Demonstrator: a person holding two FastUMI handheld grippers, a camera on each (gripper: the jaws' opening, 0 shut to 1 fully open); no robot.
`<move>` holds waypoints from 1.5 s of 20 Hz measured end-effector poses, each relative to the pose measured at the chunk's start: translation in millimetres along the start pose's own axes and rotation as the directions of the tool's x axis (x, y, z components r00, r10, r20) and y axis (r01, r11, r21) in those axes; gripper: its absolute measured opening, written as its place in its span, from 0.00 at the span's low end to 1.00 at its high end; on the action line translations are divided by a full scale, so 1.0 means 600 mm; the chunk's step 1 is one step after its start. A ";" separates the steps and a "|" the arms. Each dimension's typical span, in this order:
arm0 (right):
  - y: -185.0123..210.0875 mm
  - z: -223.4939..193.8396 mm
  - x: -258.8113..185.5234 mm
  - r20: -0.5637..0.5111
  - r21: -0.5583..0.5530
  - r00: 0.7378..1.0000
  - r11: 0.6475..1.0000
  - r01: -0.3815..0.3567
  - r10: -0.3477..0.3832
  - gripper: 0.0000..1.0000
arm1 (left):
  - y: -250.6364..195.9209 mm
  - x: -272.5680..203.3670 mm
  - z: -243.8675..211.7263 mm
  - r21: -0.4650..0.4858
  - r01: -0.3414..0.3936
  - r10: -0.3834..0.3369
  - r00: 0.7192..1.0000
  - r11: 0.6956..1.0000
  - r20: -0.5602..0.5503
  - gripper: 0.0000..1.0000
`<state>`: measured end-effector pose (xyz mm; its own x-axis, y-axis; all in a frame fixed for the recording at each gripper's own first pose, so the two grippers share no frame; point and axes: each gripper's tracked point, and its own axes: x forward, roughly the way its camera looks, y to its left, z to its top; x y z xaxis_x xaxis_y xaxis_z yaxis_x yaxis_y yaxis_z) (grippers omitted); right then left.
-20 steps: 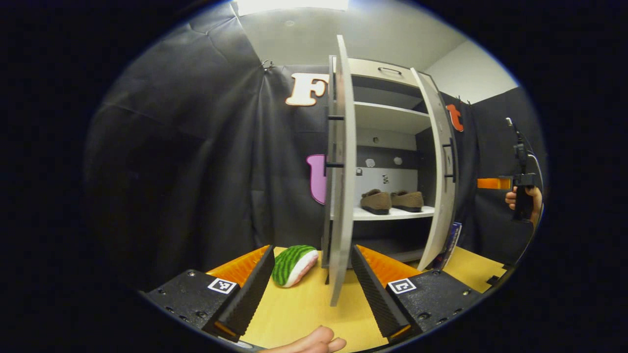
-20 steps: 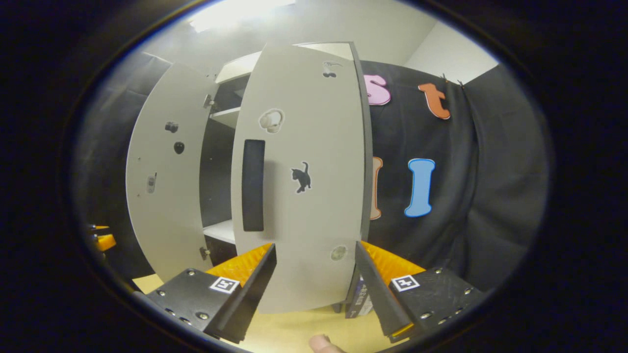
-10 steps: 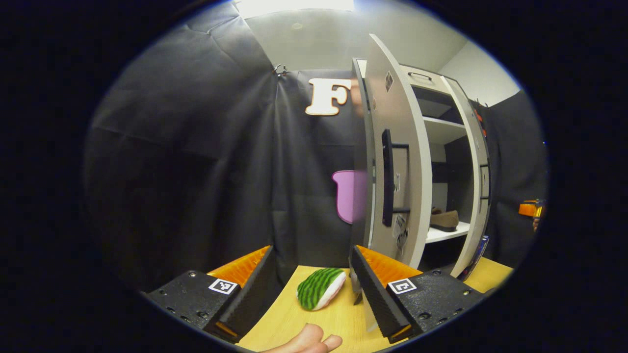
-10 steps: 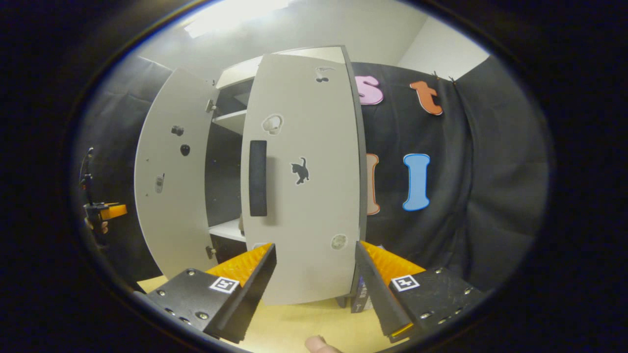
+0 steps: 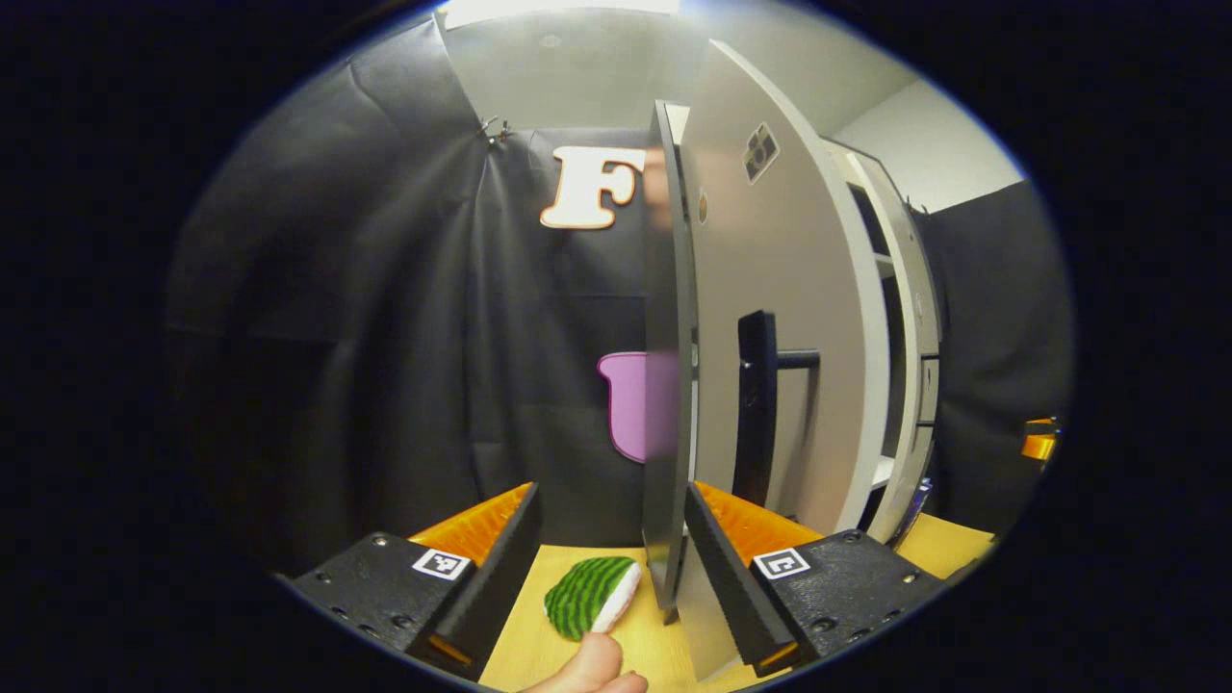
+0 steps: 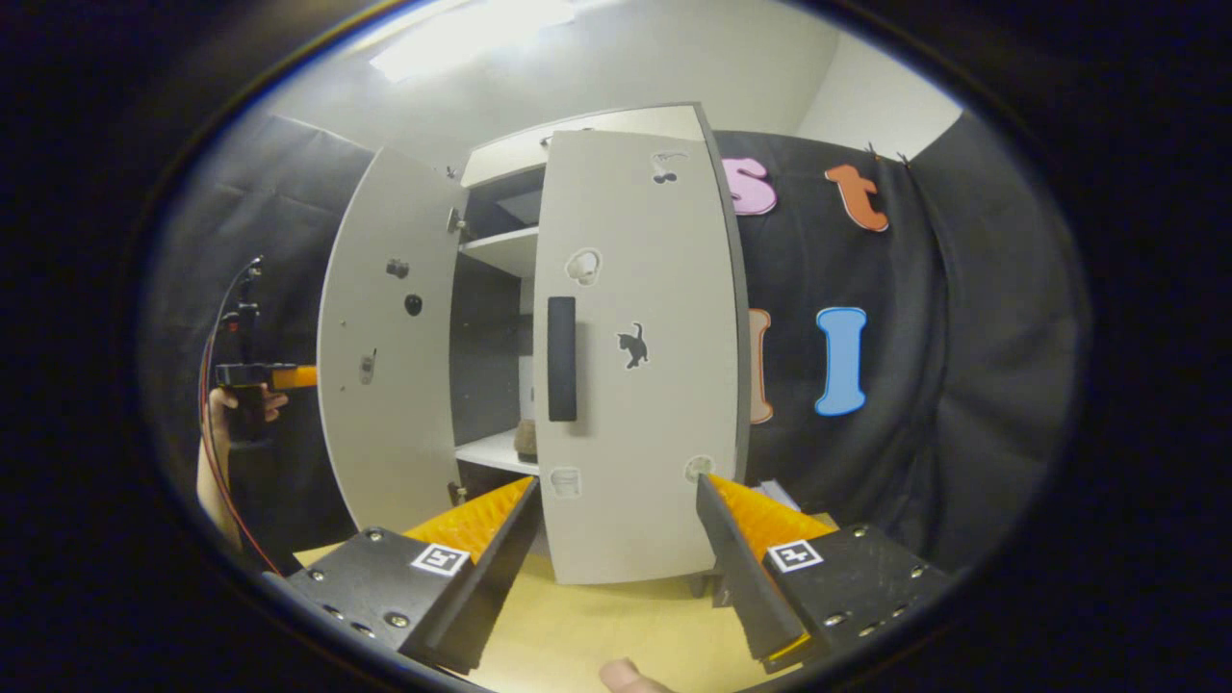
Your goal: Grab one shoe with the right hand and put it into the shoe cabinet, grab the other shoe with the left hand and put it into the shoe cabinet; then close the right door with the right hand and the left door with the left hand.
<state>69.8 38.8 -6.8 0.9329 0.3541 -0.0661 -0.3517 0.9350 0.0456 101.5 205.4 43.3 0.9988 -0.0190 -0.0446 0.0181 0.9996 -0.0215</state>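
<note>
Shoes look put away: in the right gripper view you can spot one brown shoe (image 6: 526, 439) through the gap, on a white shelf near the middle of the frame (the other one is hidden, so I am only guessing it sits beside it). What is left is the doors.

Your right gripper (image 6: 616, 539) has its fingers spread wide and holds nothing. The right door (image 6: 635, 356) stands in front of it at the center of the frame, nearly closed I think, with its dark handle (image 6: 561, 358) facing you. The left door (image 6: 390, 346) is partly open at center left, and your left gripper (image 6: 265, 375) waits beside it at the left edge.

In the left gripper view your left gripper (image 5: 609, 549) is spread open too. The left door (image 5: 770, 318) fills the right half, and its thin edge (image 5: 664, 385) runs down between your fingers without a pinch. Push it shut next, I would say.

The shoe cabinet (image 6: 587, 130) stands on a yellow wood table (image 6: 597, 626). A green striped toy (image 5: 589, 595) lies at the bottom center. Black cloth walls hang all around, and a bright light shines at the top.
</note>
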 end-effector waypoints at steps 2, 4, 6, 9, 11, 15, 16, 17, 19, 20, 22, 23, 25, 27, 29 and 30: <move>0.001 0.003 -0.011 0.009 -0.007 1.000 1.000 0.004 -0.004 0.96 | -0.008 0.000 0.001 0.002 0.003 -0.003 1.000 1.000 -0.020 0.87; 0.001 0.003 -0.021 0.018 -0.012 1.000 1.000 0.012 -0.012 0.97 | -0.033 0.003 -0.001 -0.021 0.026 -0.027 0.999 0.999 -0.035 0.87; 0.005 -0.002 -0.026 0.015 -0.014 1.000 1.000 0.020 -0.020 0.97 | -0.069 0.007 -0.004 -0.055 0.067 -0.070 0.996 0.996 -0.051 0.89; -0.003 -0.006 -0.026 0.022 -0.027 0.999 0.999 0.041 -0.041 0.97 | -0.108 0.014 -0.005 -0.071 0.087 -0.092 0.993 0.994 -0.077 0.86; -0.007 -0.007 -0.029 0.029 -0.039 0.998 0.998 0.056 -0.055 0.97 | -0.118 0.033 0.005 -0.047 0.060 -0.063 0.995 0.997 -0.072 0.86; -0.005 -0.014 -0.045 0.031 -0.051 0.997 0.996 0.068 -0.067 0.97 | -0.141 0.038 0.006 -0.013 0.035 -0.035 0.997 0.999 -0.066 0.91; -0.004 -0.016 -0.049 0.029 -0.050 0.997 0.996 0.070 -0.068 0.97 | -0.147 0.035 0.004 -0.015 0.033 -0.034 0.997 0.999 -0.068 0.89; -0.003 -0.019 -0.052 0.026 -0.053 0.997 0.996 0.074 -0.072 0.97 | -0.150 0.033 0.005 -0.017 0.029 -0.030 0.997 0.999 -0.065 0.87; -0.006 -0.023 -0.055 0.020 -0.069 0.996 0.993 0.092 -0.091 0.97 | -0.152 0.034 0.007 -0.008 0.007 -0.008 0.998 1.000 -0.055 0.91; -0.002 -0.025 -0.056 0.020 -0.069 0.996 0.993 0.093 -0.091 0.97 | -0.157 0.038 0.008 0.009 -0.002 0.002 0.999 1.000 -0.051 0.86; 0.017 -0.029 -0.052 0.019 -0.051 0.997 0.996 0.075 -0.074 0.97 | -0.167 0.039 0.008 0.033 -0.017 0.018 0.999 0.999 -0.042 0.91; 0.021 -0.034 -0.053 0.016 -0.043 0.997 0.996 0.072 -0.071 0.97 | -0.172 0.041 0.008 0.043 -0.021 0.023 0.999 0.999 -0.042 0.91; 0.025 -0.038 -0.048 0.006 -0.041 0.997 0.996 0.082 -0.082 0.97 | -0.191 0.044 0.009 0.051 -0.017 0.018 0.999 0.999 -0.036 0.91; 0.029 -0.043 -0.044 -0.001 -0.054 0.996 0.994 0.091 -0.091 0.97 | -0.222 0.050 -0.006 0.044 0.018 -0.015 0.998 0.999 -0.062 0.87; 0.032 -0.046 -0.046 -0.002 -0.053 0.995 0.993 0.104 -0.105 0.97 | -0.247 0.041 -0.033 0.045 0.029 -0.024 0.992 0.999 -0.125 0.88; 0.035 -0.046 -0.049 -0.001 -0.046 0.994 0.993 0.107 -0.107 0.97 | -0.249 0.030 -0.036 0.068 0.009 0.000 0.992 0.998 -0.126 0.94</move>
<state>32.9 48.4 -31.6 0.9651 0.2519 -0.0714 -0.2530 0.9674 -0.0074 115.8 55.0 24.4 0.9852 -0.0219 -0.1700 0.0301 0.9985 0.0457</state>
